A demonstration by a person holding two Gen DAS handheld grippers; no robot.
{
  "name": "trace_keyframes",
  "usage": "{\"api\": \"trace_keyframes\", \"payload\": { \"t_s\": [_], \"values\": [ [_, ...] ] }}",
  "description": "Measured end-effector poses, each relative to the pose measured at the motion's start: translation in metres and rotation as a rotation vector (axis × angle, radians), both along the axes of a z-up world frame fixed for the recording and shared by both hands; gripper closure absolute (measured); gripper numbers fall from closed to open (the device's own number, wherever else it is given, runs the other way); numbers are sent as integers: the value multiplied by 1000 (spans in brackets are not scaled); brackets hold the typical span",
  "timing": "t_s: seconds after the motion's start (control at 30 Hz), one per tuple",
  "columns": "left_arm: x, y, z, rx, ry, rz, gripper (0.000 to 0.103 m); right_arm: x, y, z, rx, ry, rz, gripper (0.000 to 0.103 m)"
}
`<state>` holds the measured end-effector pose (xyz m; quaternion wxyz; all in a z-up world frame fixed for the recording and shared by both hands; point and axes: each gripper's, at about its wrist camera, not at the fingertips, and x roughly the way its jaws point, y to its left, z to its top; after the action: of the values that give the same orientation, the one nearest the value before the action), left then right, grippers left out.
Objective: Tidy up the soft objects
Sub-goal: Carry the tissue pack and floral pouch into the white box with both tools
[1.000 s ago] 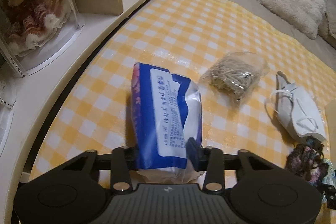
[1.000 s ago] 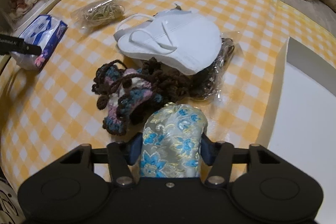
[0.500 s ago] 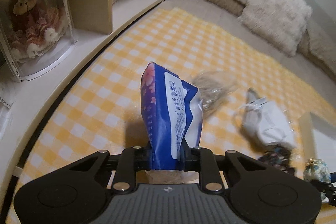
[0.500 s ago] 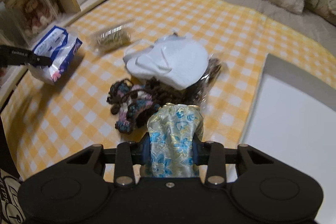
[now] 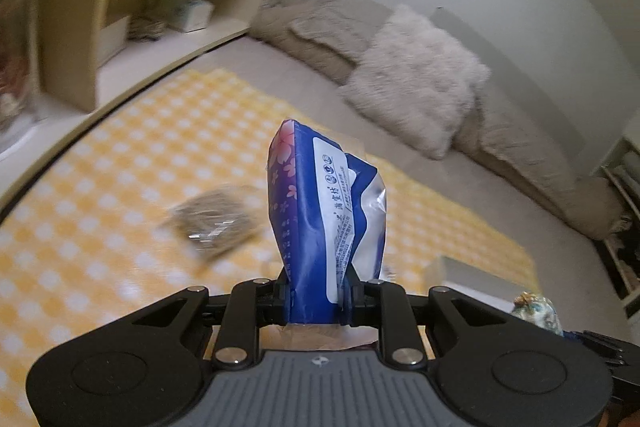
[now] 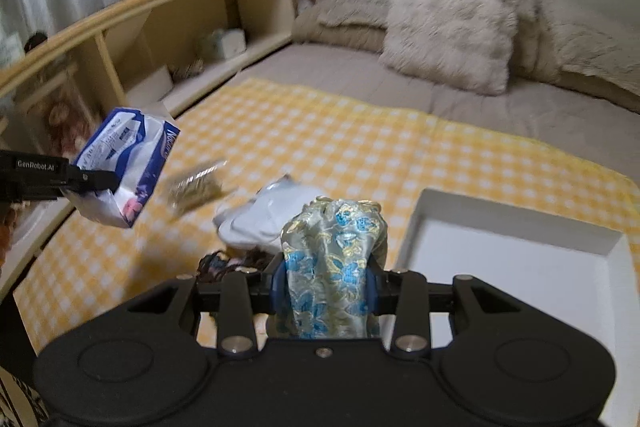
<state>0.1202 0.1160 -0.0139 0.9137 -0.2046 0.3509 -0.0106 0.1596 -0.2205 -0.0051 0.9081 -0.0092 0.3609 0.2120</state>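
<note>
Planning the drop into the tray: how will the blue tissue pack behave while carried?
The blue tissue pack looks soft: the left claw pinches its lower end narrow and the film creases. It stands up above the claw without drooping, so it is probably light. The glossy film could slip.

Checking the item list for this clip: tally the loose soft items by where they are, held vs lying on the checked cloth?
Held: 2 (tissue pack, brocade pouch)
On the checked cloth: 3 (white mask, clear bag of tan strands, dark crochet piece, mostly hidden)
Total: 5
</note>
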Motion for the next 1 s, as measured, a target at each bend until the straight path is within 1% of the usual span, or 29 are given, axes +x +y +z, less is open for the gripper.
{"api": "trace_keyframes", "payload": {
  "t_s": [0.13,0.3,0.43,0.6,0.77,0.87,1.0],
  "values": [
    [1,-32,10,-10,-31,-49,79,-8,-22,9,5,-42,-46,64],
    [3,-72,19,-27,-57,-119,79,-16,-52,18,16,-69,-98,64],
    [4,-108,22,-16,-63,-179,79,-24,-76,20,3,-77,-155,64],
    [7,-158,23,23,-64,-275,79,-30,-109,18,-12,-83,-224,64],
    [15,-199,17,27,-53,-345,79,-29,-144,10,-22,-74,-298,64],
    [23,-223,10,-4,-36,-385,79,-27,-161,5,-28,-64,-334,64],
    [34,-250,-7,-53,23,-426,79,-19,-173,-6,-49,-31,-355,64]
  ]
}}
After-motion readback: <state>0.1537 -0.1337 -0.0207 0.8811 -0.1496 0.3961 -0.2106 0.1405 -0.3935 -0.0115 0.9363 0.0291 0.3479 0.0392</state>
